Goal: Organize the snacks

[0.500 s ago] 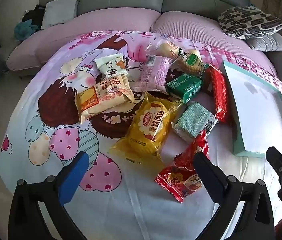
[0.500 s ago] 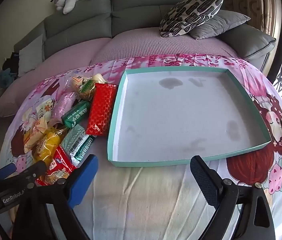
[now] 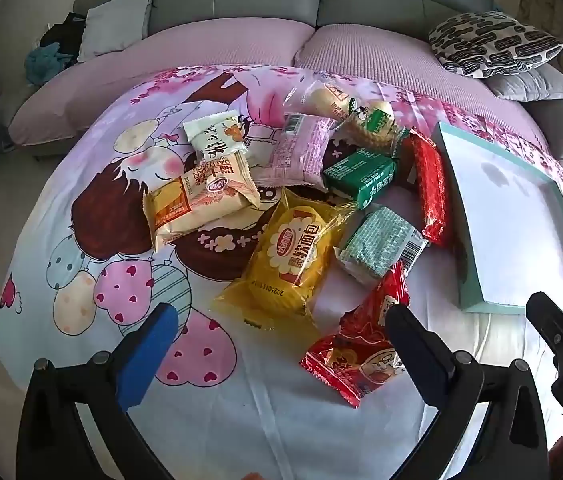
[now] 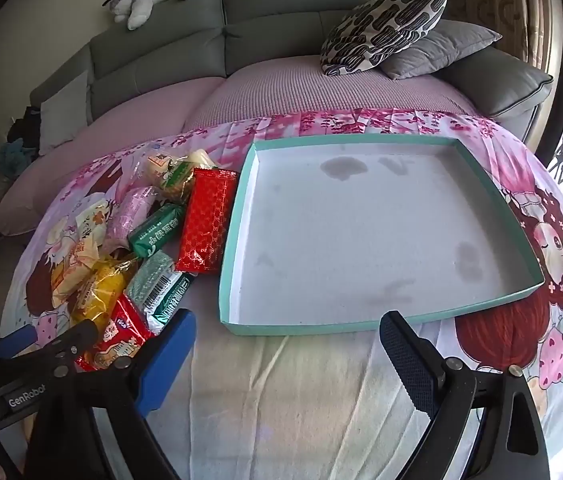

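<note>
While both pairs of tongs hang with their fingers spread wide and nothing between them, a heap of snack packets lies on a cartoon-printed sheet [image 3: 93, 240] spread over the counter in front of a grey sofa [image 4: 185, 56]. The left tongs [image 3: 277, 340] hover above the near edge of the heap, over a yellow bread packet [image 3: 293, 252] and a red snack bag [image 3: 361, 344]. The right tongs [image 4: 287, 344] sit just short of a shallow teal-rimmed tray [image 4: 301, 326], whose white floor holds no packets. A long red foil packet [image 4: 207, 222] lies just beside the tray's left wall, with a dark green packet [image 4: 157, 230] and a pale green packet [image 4: 157, 280] close by.
</note>
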`<state>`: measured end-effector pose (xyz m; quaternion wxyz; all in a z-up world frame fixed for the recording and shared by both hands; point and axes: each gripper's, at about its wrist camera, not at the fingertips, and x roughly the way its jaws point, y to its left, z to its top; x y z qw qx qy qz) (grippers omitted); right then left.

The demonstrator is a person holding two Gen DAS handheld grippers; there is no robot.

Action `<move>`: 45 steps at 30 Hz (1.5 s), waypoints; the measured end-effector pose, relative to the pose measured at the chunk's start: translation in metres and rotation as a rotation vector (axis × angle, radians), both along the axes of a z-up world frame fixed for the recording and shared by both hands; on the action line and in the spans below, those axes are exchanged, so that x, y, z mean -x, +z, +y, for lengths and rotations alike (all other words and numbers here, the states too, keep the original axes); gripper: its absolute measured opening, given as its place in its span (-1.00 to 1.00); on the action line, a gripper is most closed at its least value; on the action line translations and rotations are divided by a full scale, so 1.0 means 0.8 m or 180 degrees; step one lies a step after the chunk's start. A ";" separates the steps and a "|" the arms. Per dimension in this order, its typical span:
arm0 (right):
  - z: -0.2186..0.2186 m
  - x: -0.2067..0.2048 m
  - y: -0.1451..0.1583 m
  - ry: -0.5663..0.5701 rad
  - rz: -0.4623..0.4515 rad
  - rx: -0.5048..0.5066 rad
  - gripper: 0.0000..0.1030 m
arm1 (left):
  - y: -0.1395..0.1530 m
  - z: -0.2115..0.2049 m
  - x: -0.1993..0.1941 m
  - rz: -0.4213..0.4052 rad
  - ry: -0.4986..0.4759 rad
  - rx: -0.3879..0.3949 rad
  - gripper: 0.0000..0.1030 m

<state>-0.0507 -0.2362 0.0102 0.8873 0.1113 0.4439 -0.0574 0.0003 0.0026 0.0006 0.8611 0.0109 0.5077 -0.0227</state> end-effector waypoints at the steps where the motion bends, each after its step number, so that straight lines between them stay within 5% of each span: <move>1: 0.001 0.000 0.000 -0.0002 0.0003 0.0000 0.84 | 0.000 0.001 0.000 0.0002 0.0001 0.0007 1.00; 28: 0.002 -0.001 -0.003 0.0004 0.0009 -0.0081 0.84 | 0.008 0.004 -0.001 -0.0274 0.0028 0.0039 1.00; 45: 0.002 0.000 -0.003 0.0007 0.0012 -0.0098 0.84 | 0.012 0.011 -0.003 -0.0354 0.0106 0.0270 1.00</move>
